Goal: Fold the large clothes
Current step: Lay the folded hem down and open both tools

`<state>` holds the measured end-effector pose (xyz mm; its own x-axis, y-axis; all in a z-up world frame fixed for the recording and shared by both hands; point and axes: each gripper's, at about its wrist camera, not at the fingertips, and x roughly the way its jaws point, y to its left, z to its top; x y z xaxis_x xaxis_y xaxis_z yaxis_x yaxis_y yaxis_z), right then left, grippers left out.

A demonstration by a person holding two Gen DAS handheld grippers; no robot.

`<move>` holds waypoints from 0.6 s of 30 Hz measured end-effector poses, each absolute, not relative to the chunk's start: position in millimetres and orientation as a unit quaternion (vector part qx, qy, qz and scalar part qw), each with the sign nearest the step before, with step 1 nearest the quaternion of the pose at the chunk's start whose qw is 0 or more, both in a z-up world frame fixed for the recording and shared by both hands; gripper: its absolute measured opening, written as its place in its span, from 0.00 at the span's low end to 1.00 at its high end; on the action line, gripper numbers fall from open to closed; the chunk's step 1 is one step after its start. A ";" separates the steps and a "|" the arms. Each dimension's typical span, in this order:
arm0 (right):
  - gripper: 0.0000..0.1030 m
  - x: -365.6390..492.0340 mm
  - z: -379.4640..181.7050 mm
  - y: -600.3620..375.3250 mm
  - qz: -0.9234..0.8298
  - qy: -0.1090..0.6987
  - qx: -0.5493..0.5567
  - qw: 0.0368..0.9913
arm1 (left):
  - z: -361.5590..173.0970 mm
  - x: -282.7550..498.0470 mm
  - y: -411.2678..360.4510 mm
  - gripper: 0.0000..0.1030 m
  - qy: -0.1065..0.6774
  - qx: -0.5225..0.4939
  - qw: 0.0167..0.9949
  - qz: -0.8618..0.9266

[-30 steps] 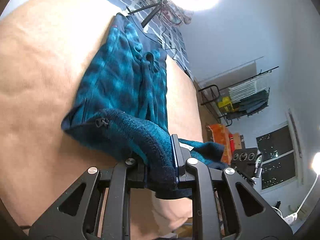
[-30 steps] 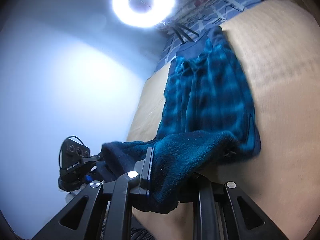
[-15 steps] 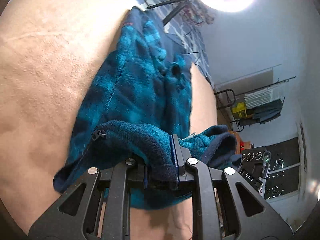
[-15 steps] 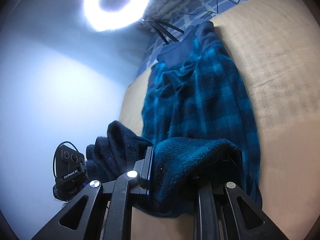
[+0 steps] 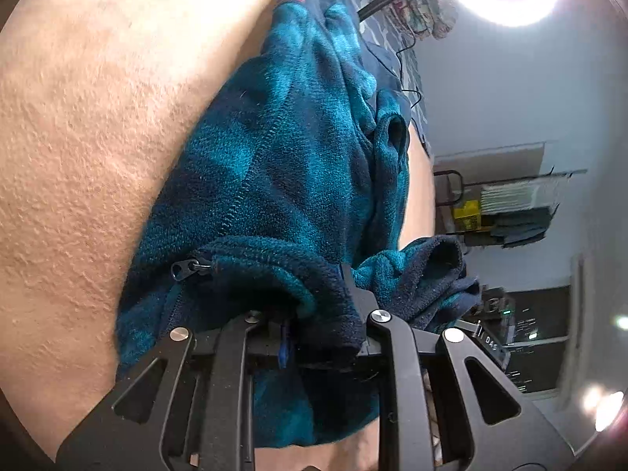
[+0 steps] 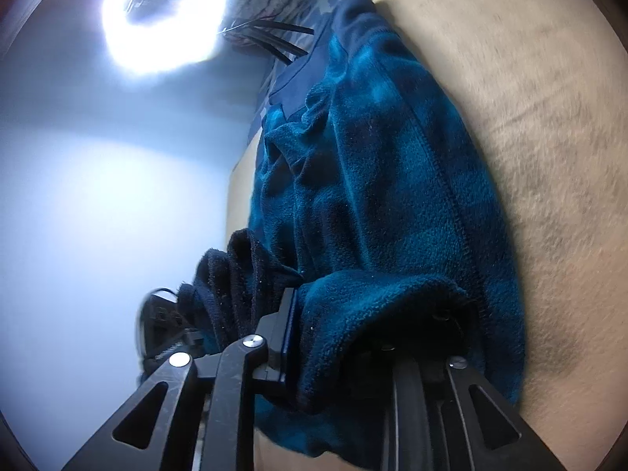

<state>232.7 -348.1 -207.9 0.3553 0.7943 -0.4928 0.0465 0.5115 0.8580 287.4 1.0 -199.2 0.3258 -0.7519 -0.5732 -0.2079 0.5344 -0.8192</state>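
Observation:
A teal and navy checked fleece jacket (image 5: 282, 149) lies lengthwise on a tan blanket (image 5: 78, 125); it also shows in the right wrist view (image 6: 392, 180). My left gripper (image 5: 314, 314) is shut on the jacket's near hem, beside a zipper pull (image 5: 188, 269). My right gripper (image 6: 353, 337) is shut on the same hem at the other corner. The held hem is raised and curled over the part of the jacket that lies flat. The right gripper's right finger is hidden under fleece.
A ring light (image 6: 165, 15) on a tripod stands past the far end of the jacket. A drying rack (image 5: 510, 204) and a dark window (image 5: 537, 337) are off to the side. The other gripper's body (image 5: 490, 337) shows close by.
Both grippers have carried the held hem forward over the jacket toward its far end. The flat part of the jacket now looks shorter and closer in both views.

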 end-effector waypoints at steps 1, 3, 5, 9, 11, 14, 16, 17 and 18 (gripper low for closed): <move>0.33 233.0 -209.2 -351.5 0.267 0.501 0.434 0.699 | -199.1 287.5 3.4 0.21 0.546 -0.456 0.673 -0.201; 0.37 231.8 -210.5 -359.1 0.275 0.496 0.472 0.676 | -201.6 287.0 10.5 0.28 0.543 -0.491 0.647 -0.212; 0.43 229.5 -209.3 -362.1 0.279 0.495 0.484 0.666 | -199.1 286.6 14.5 0.45 0.537 -0.509 0.635 -0.222; 0.89 220.1 -198.7 -379.9 0.286 0.467 0.518 0.657 | -182.6 288.6 23.7 0.66 0.517 -0.521 0.640 -0.227; 0.88 211.4 -188.4 -394.9 0.281 0.445 0.525 0.669 | -175.4 289.1 28.6 0.66 0.511 -0.521 0.645 -0.227; 0.77 203.2 -166.1 -406.1 0.283 0.430 0.488 0.705 | -155.9 289.9 42.8 0.66 0.493 -0.503 0.674 -0.225; 0.63 195.5 -146.9 -399.9 0.288 0.429 0.424 0.744 | -139.3 285.4 47.2 0.66 0.480 -0.474 0.702 -0.228; 0.54 191.8 -139.8 -394.7 0.291 0.429 0.393 0.759 | -130.9 282.6 47.0 0.66 0.474 -0.451 0.720 -0.234; 0.48 187.2 -132.1 -385.1 0.298 0.427 0.357 0.776 | -122.9 278.0 44.4 0.66 0.472 -0.416 0.740 -0.236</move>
<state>187.2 -385.1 -132.1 0.4577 0.7667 -0.4503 -0.1571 0.5682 0.8077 278.0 44.4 -122.9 0.4426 -0.7431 -0.5019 -0.0432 0.5414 -0.8396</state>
